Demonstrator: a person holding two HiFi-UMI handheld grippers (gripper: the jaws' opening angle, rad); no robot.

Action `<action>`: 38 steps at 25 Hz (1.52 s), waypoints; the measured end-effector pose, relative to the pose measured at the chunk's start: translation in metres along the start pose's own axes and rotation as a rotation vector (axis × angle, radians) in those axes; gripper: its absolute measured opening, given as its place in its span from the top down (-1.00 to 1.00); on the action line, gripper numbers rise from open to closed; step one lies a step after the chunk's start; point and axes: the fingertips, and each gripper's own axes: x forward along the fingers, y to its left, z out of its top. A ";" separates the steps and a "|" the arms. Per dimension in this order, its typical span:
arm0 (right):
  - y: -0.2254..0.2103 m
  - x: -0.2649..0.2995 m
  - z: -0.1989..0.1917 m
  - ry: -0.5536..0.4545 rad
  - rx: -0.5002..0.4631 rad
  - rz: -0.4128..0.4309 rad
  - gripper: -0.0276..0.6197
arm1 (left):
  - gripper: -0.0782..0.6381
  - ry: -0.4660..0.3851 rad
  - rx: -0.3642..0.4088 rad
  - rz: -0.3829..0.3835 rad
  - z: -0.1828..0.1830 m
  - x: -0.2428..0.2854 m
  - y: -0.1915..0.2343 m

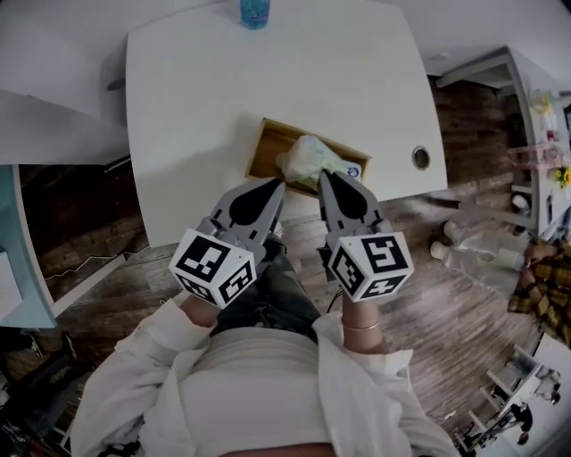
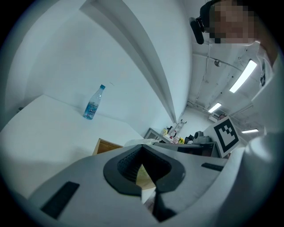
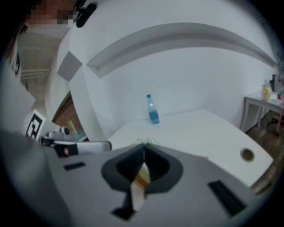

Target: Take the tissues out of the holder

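Note:
A wooden holder (image 1: 267,136) lies at the near edge of the white table (image 1: 214,89), with a pale, crumpled tissue pack (image 1: 308,159) in it. In the head view my left gripper (image 1: 277,184) is shut, its tip at the holder's front wall just left of the pack. My right gripper (image 1: 323,176) is shut with its tip on the pack's near right edge. The right gripper view shows its jaws (image 3: 143,148) together, with a pale bit of the pack (image 3: 144,142) pinched at the tips. The left gripper view shows closed jaws (image 2: 142,147), the holder (image 2: 105,146) beyond them.
A blue water bottle (image 1: 254,12) stands at the table's far edge. A round cable hole (image 1: 420,158) sits at the table's near right corner. Wood floor lies below the table's front edge. Another person sits at the far right, by a cluttered shelf.

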 end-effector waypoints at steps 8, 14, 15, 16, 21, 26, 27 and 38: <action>0.003 -0.025 0.033 -0.087 -0.016 -0.002 0.88 | 0.74 -0.058 0.058 -0.032 0.029 0.001 -0.018; 0.004 -0.046 0.063 -0.171 -0.010 -0.004 0.88 | 0.74 -0.087 0.134 -0.042 0.052 0.003 -0.033; 0.004 -0.050 0.066 -0.179 -0.016 -0.010 0.88 | 0.74 -0.093 0.141 -0.044 0.055 0.002 -0.035; 0.003 -0.054 0.069 -0.186 -0.023 -0.016 0.88 | 0.74 -0.098 0.147 -0.046 0.057 0.001 -0.037; 0.001 -0.067 0.086 -0.229 -0.051 -0.041 0.88 | 0.74 -0.127 0.184 -0.062 0.077 0.003 -0.042; 0.003 -0.080 0.102 -0.270 -0.090 -0.054 0.88 | 0.74 -0.153 0.241 -0.071 0.094 0.002 -0.051; 0.003 -0.082 0.105 -0.280 -0.097 -0.057 0.88 | 0.74 -0.160 0.250 -0.069 0.096 0.002 -0.052; 0.019 -0.093 0.125 -0.383 -0.089 0.008 0.88 | 0.74 -0.197 0.303 -0.062 0.113 0.004 -0.056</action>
